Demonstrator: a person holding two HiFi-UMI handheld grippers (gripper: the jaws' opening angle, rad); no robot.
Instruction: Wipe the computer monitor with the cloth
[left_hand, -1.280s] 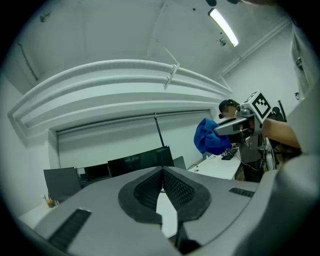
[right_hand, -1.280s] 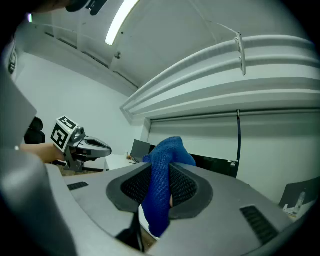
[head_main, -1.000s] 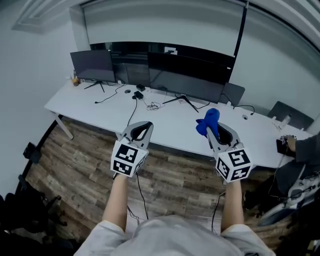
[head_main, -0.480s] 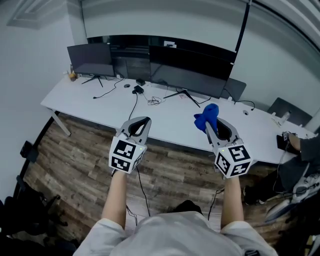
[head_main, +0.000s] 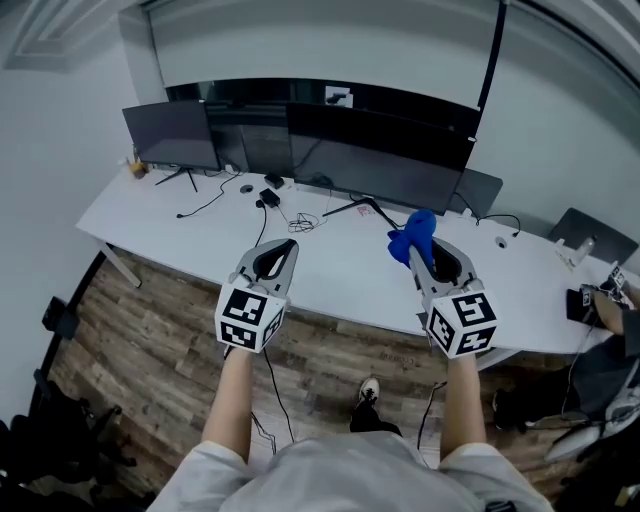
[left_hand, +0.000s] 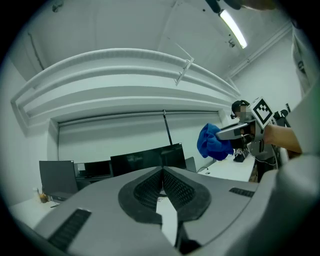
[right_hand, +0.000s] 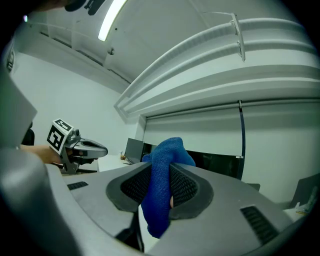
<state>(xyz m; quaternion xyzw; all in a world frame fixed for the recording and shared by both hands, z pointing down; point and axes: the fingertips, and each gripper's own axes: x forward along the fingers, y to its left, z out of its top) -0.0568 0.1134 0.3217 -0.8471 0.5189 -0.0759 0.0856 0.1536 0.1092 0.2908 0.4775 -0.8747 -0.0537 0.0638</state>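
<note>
At the lower centre of the head view, the left tool (head_main: 281, 250) had its jaws pressed together on nothing, while the right tool (head_main: 424, 262), at centre right, was clamped on a bunched blue cloth (head_main: 414, 236). Beyond them lay the white bench (head_main: 340, 262). Along its far edge, in the upper middle of the frame, stood the dark computer monitor (head_main: 385, 155), well apart from the cloth.

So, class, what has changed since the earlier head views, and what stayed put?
The person has stepped nearer the desk; a shoe now shows below. Nothing taken or released: the right gripper stays shut on the blue cloth, the left gripper shut and empty.
</note>
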